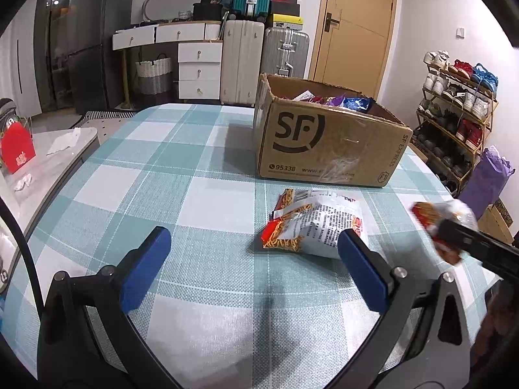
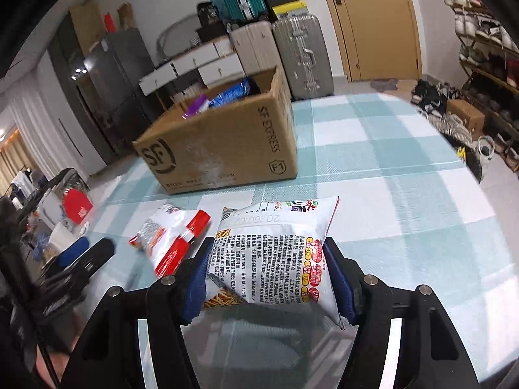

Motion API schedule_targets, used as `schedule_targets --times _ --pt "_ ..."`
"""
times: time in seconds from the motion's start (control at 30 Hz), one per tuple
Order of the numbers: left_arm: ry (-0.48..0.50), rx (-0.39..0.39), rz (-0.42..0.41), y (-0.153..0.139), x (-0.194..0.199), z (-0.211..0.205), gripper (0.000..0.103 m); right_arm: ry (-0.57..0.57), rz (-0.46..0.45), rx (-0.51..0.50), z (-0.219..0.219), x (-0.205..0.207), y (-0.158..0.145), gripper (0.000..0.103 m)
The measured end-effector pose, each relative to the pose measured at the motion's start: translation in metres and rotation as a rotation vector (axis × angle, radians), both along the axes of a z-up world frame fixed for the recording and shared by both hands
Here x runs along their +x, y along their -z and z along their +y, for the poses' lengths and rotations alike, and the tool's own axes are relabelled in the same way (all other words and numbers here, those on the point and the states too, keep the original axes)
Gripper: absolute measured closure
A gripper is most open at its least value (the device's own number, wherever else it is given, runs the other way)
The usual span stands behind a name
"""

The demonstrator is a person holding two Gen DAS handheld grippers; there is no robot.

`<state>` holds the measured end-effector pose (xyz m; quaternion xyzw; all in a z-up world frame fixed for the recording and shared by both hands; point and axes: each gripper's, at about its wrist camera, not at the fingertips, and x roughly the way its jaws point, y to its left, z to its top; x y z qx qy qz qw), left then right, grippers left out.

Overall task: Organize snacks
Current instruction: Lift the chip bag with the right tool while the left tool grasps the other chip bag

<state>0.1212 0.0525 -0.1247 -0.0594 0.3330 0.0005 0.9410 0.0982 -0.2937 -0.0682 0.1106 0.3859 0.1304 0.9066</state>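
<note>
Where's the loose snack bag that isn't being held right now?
The loose snack bag lies on the checked tablecloth in front of the SF box, just beyond the open left gripper, left of the bag the right gripper holds.

White-red snack packet (image 2: 272, 256) lifted; second packet (image 2: 172, 236) flat before open snack-filled carton (image 2: 227, 149).

2 hand-held grippers: the left hand-held gripper (image 1: 254, 253) and the right hand-held gripper (image 2: 269, 275). 1 cardboard box (image 1: 324, 142) stands on 1 bench (image 1: 162, 194). 2 snack bags outside the box: 1 lying snack bag (image 1: 311, 223), 1 gripped snack bag (image 2: 275, 253).
</note>
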Motion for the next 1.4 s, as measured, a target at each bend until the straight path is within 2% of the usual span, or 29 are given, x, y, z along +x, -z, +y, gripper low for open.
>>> schedule_targets --times 0.13,0.27,0.6,0.73,0.93,1.0,1.13,1.3,1.37,1.4 --pt "-0.007 -0.008 0.018 0.003 0.003 0.002 0.0 -0.025 -0.065 -0.006 -0.012 -0.03 -0.01 0.038" --pt "-0.007 -0.004 0.024 0.004 0.005 0.001 0.0 -0.028 -0.09 0.014 -0.021 -0.047 -0.01 0.038" --pt "-0.009 -0.005 0.078 0.012 0.014 0.001 0.0 -0.07 -0.115 0.059 -0.022 -0.049 -0.009 0.038" --pt "0.018 -0.032 0.098 0.016 0.018 0.003 0.0 -0.078 -0.116 0.083 -0.023 -0.048 -0.01 0.038" --pt "0.128 -0.088 0.073 0.004 0.025 -0.009 0.0 -0.06 -0.11 0.142 -0.034 -0.047 -0.007 0.038" --pt "0.17 -0.101 0.094 0.0 0.037 -0.017 0.0 -0.057 -0.107 0.158 -0.038 -0.047 -0.006 0.038" --pt "0.216 -0.039 0.129 -0.001 0.061 -0.037 0.0 -0.056 -0.105 0.174 -0.04 -0.046 -0.005 0.037" --pt "0.302 0.016 0.246 0.019 0.089 -0.06 0.001 -0.05 -0.106 0.195 -0.044 -0.046 -0.004 0.037" --pt "0.307 0.029 0.279 0.026 0.097 -0.063 0.008 -0.046 -0.105 0.203 -0.045 -0.046 -0.004 0.037" --pt "0.304 0.02 0.296 0.029 0.101 -0.062 0.008 -0.045 -0.105 0.207 -0.046 -0.046 -0.003 0.037"
